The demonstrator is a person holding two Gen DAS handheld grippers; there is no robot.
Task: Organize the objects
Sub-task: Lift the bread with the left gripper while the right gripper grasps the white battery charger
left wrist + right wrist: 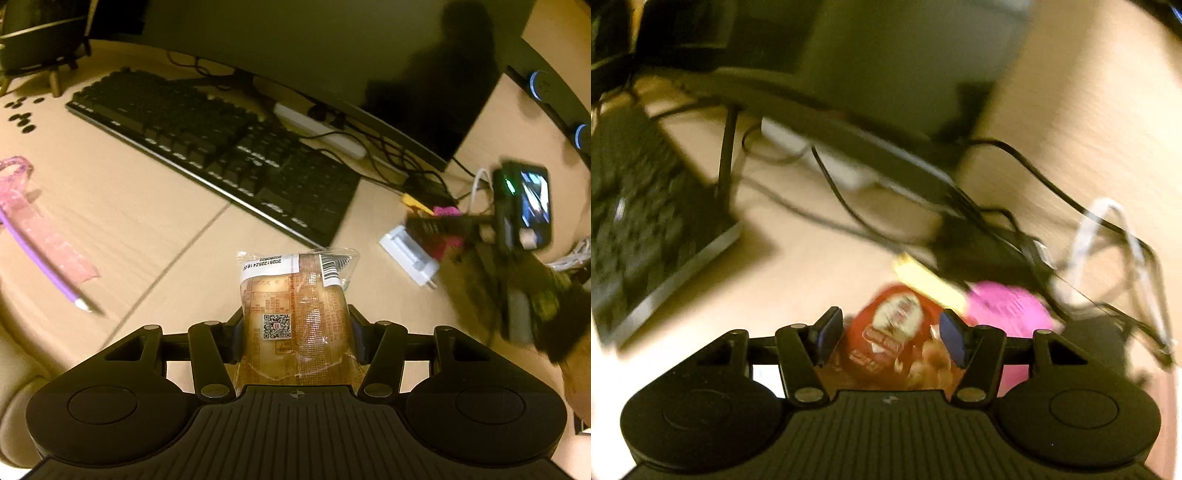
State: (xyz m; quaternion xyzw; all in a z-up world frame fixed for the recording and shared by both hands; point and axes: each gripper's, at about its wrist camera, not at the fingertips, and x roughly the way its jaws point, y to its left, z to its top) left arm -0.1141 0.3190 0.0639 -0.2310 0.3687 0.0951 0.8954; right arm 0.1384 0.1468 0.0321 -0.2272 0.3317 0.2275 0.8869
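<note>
In the left wrist view, my left gripper (295,328) is shut on a clear packet of bread (295,299) with a QR code, held upright above the tan desk (147,221). In the right wrist view, which is blurred, a red snack packet (890,332) sits between the fingers of my right gripper (890,332), and both pads look pressed against its sides. Just beyond the red packet lie a yellow stick-like item (931,282) and a round pink object (1008,306). The right-hand device (517,229) appears blurred at the right edge of the left wrist view.
A black keyboard (221,147) lies in front of a monitor (332,55), with a white power strip (321,129) and tangled cables (1015,221) behind. A white plug adapter (410,254) is right of the bread. A purple pen (44,266) and pink strip (40,229) lie left.
</note>
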